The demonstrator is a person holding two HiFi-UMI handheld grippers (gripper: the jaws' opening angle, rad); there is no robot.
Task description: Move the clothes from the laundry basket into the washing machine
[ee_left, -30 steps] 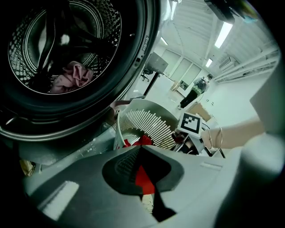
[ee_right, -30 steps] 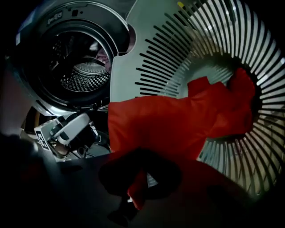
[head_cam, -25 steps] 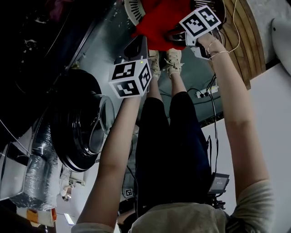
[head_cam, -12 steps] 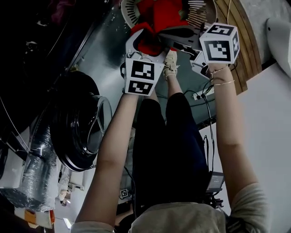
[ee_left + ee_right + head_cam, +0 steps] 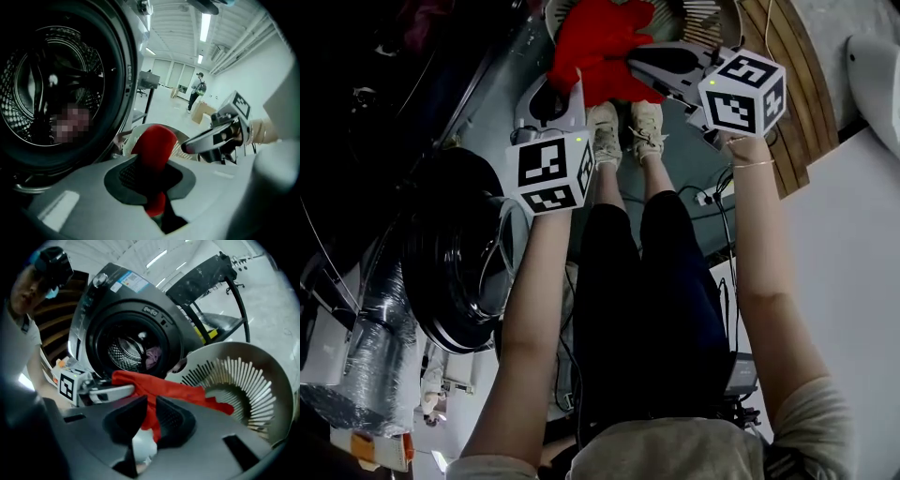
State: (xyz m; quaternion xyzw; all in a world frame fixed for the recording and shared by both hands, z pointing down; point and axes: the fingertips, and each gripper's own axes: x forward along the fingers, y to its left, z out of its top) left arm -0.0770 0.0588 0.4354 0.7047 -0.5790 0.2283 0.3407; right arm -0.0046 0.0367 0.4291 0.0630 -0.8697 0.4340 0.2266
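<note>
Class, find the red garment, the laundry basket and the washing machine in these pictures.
red garment (image 5: 600, 42), head view, middle of the bunched cloth.
laundry basket (image 5: 236, 376), right gripper view, slotted inside wall.
washing machine (image 5: 123, 351), right gripper view, perforated drum inside the door.

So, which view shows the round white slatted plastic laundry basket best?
The right gripper view: the white slatted basket shows rim, wall and inside. The head view cuts it off at the top edge; the left gripper view shows only a sliver behind the red cloth.
</note>
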